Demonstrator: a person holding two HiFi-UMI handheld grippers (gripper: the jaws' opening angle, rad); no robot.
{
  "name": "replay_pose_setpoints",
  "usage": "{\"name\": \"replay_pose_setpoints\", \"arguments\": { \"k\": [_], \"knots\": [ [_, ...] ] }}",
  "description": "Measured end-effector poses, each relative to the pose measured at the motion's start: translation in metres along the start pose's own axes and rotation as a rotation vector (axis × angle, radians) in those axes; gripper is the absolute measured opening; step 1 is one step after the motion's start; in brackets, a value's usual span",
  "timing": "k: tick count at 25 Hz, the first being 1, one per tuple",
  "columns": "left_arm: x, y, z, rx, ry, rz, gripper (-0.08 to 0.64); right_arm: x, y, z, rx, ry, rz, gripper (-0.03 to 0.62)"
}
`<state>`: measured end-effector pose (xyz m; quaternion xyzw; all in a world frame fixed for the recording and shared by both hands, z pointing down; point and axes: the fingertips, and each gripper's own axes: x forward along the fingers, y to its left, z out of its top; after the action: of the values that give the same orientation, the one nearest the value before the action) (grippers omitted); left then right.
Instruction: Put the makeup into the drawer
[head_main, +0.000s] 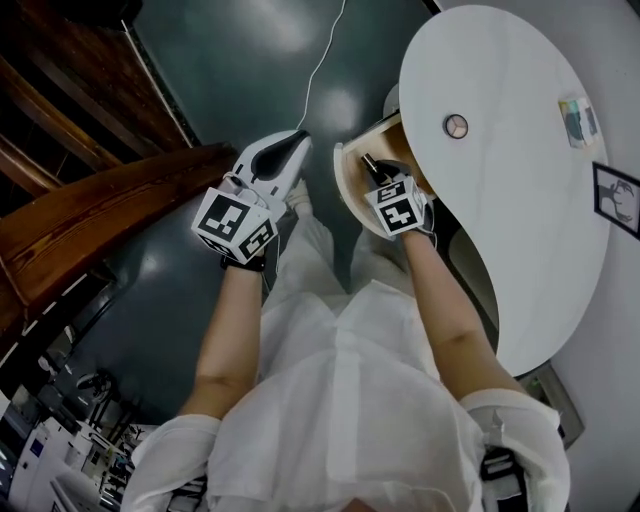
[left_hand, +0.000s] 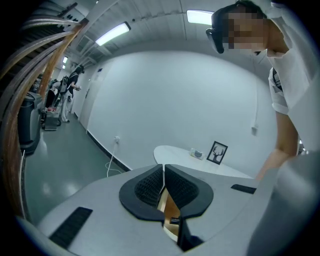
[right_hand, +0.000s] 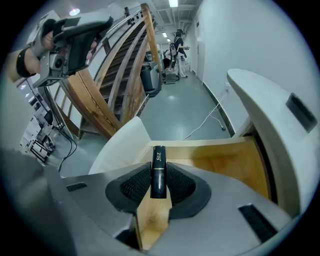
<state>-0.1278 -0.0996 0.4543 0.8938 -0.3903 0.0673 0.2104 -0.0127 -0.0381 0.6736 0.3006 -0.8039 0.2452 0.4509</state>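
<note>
My right gripper (right_hand: 158, 184) is shut on a black lipstick tube (right_hand: 158, 172) with white lettering, pointing down into the open wooden drawer (right_hand: 220, 162). From the head camera the right gripper (head_main: 372, 170) hangs over the drawer (head_main: 352, 185) pulled out from under the white table (head_main: 520, 160), the tube's dark tip (head_main: 368, 163) poking out. My left gripper (head_main: 296, 143) is held out over the floor to the drawer's left. In the left gripper view its pads (left_hand: 149, 186) stand nearly together with nothing between them (left_hand: 164, 182).
A framed deer picture (head_main: 617, 196) and a small container (head_main: 579, 121) sit on the white table. A white cable (head_main: 318, 65) runs across the dark floor. Wooden stair rails (head_main: 110, 215) stand at the left. A person stands far down the corridor (right_hand: 177, 40).
</note>
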Motion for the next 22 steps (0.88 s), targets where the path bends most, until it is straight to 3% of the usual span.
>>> {"name": "replay_pose_setpoints", "arguments": {
  "k": [13,22],
  "knots": [
    [0.025,0.016,-0.035,-0.034,0.035,-0.021,0.025,0.082,-0.017,-0.033,-0.027,0.103,0.014,0.092],
    [0.035,0.026,-0.048,-0.049,0.049,-0.031,0.025,0.109,-0.023,-0.039,-0.052,0.138,0.016,0.092]
  ]
}}
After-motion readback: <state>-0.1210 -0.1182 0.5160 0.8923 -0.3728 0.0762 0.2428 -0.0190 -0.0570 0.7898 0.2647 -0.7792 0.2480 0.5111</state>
